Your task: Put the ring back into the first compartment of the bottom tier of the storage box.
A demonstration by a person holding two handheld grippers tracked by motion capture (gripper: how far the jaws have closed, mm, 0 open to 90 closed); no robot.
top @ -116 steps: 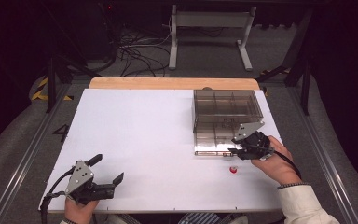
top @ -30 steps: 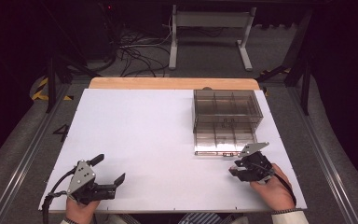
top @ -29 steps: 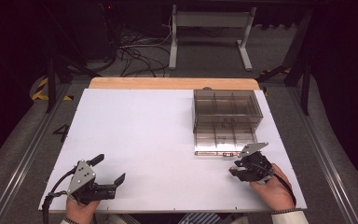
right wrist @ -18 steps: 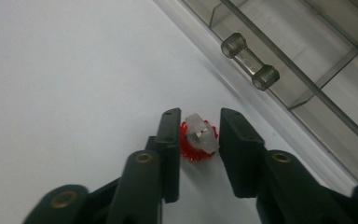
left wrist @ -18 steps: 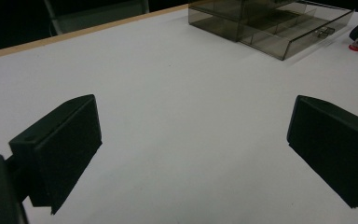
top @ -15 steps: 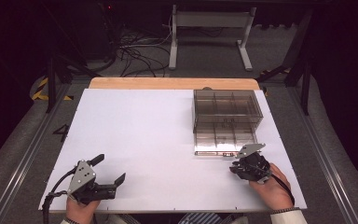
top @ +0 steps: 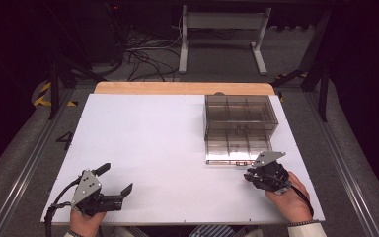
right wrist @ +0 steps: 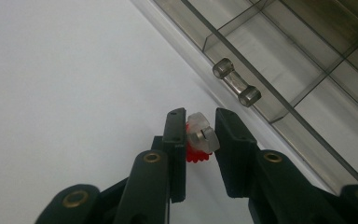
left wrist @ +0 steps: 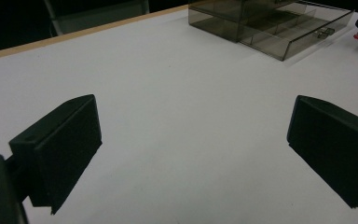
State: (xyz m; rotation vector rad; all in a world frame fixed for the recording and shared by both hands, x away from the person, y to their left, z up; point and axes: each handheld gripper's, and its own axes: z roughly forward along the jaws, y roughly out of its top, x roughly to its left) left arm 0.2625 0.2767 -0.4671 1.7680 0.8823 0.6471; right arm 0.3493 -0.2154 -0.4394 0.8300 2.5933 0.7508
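Right claw [right wrist: 200, 140] has just been closing, and its jaws now pinch one small part [right wrist: 199, 139], clear plastic with a red toothed piece beneath, just off the white surface [top: 168, 143] beside the organiser's front edge. Left claw [left wrist: 191, 154] sits near the person's edge, jaws spread wide with nothing between them. Count it up: two claws, one smoky clear organiser box [top: 239, 126], one drawer [right wrist: 307, 79] pulled out, one clear handle [right wrist: 237, 83] on it. From the high view the pinched part is hidden under the right hand [top: 288, 197]. The drawer's compartments are cut off at the frame edge.
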